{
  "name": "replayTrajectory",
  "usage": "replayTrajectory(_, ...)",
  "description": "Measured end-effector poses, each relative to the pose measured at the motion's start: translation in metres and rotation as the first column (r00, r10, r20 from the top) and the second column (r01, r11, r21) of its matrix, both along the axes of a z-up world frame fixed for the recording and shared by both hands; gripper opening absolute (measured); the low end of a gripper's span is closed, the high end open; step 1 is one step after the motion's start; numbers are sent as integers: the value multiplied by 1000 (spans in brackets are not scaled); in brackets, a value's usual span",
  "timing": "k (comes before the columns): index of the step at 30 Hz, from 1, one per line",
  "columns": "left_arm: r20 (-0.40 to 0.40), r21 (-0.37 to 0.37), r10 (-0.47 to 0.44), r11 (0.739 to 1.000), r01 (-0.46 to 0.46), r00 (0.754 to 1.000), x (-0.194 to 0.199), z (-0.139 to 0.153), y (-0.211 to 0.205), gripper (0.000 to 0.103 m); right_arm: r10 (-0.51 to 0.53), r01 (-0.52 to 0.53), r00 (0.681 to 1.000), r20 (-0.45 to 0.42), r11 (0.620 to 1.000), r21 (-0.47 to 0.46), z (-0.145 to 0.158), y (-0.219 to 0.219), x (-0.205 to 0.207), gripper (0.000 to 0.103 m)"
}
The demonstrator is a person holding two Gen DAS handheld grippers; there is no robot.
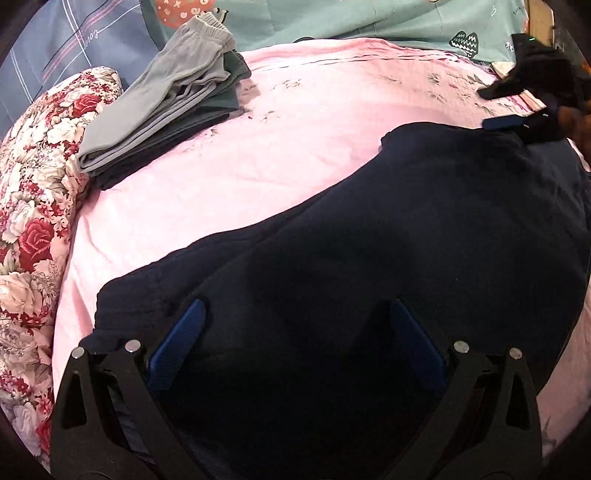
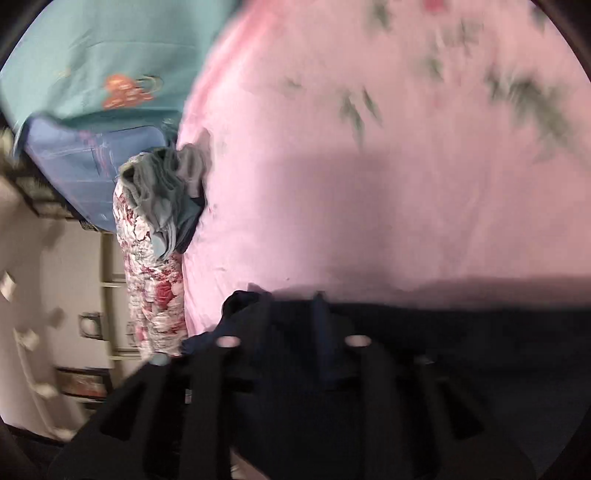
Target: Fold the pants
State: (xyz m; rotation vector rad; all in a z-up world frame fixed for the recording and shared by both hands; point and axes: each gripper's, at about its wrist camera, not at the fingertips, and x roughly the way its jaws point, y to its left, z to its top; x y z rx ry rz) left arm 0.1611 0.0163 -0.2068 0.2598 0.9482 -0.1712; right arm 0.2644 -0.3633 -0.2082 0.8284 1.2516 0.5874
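Dark navy pants (image 1: 406, 240) lie spread on the pink sheet (image 1: 295, 129). My left gripper (image 1: 299, 321) hovers over their near end, its blue pads (image 1: 181, 332) wide apart and open, nothing pinched. At the pants' far right edge my right gripper (image 1: 484, 108) shows two fingers apart with pink sheet between them; its lower blue pad (image 1: 504, 123) sits at the cloth's edge. The right wrist view is blurred: the right gripper (image 2: 288, 310) is a dark shape over the pants (image 2: 443, 350), with the pink sheet (image 2: 369, 184) beyond.
A pile of folded grey and green garments (image 1: 166, 110) sits at the sheet's far left, next to a rolled floral quilt (image 1: 33, 184). Teal bedding (image 1: 332, 18) and a blue plaid cover (image 1: 55, 44) lie behind. The pile (image 2: 166, 192) and quilt (image 2: 155, 288) appear left in the right wrist view.
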Motion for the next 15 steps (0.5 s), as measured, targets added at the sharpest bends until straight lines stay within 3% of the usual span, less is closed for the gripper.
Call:
replayTrajectory(2, 0, 7, -1, 1000, 1, 1000, 1, -3, -1, 101, 44, -46, 999, 25, 996, 82, 8, 22, -22, 45)
replayTrajectory(3, 0, 8, 0, 1000, 0, 1000, 3, -5, -1, 101, 81, -83, 996, 32, 994, 64, 8, 32, -28, 45)
replayTrajectory(5, -3, 17, -1, 1000, 1, 1000, 1, -5, -2, 101, 148, -141, 987, 61, 984, -106, 5, 41, -35, 42)
replayTrajectory(6, -4, 20, -1, 1000, 2, 1000, 1, -5, -2, 101, 118, -106, 991, 64, 979, -174, -4, 24, -37, 26)
replayTrajectory(8, -6, 32, -3, 999, 3, 1000, 1, -5, -3, 101, -12, 13, 1000, 4, 996, -87, -19, -21, -36, 20)
replayTrajectory(10, -17, 37, 4, 999, -4, 1000, 2, -4, -4, 101, -172, 177, 984, 48, 976, -125, -2, -79, -44, 26)
replayTrajectory(11, -21, 42, 5, 999, -4, 1000, 3, -4, -4, 101, -215, 234, 969, 118, 953, -190, 18, -107, -52, 39)
replayTrajectory(12, -24, 49, 5, 999, -4, 1000, 3, -4, -4, 101, -235, 265, 960, 153, 939, -218, 30, -122, -57, 46)
replayTrajectory(15, -27, 74, 12, 997, -10, 1000, 3, -4, -7, 101, -259, 289, 951, 169, 938, -191, 43, -183, -74, 47)
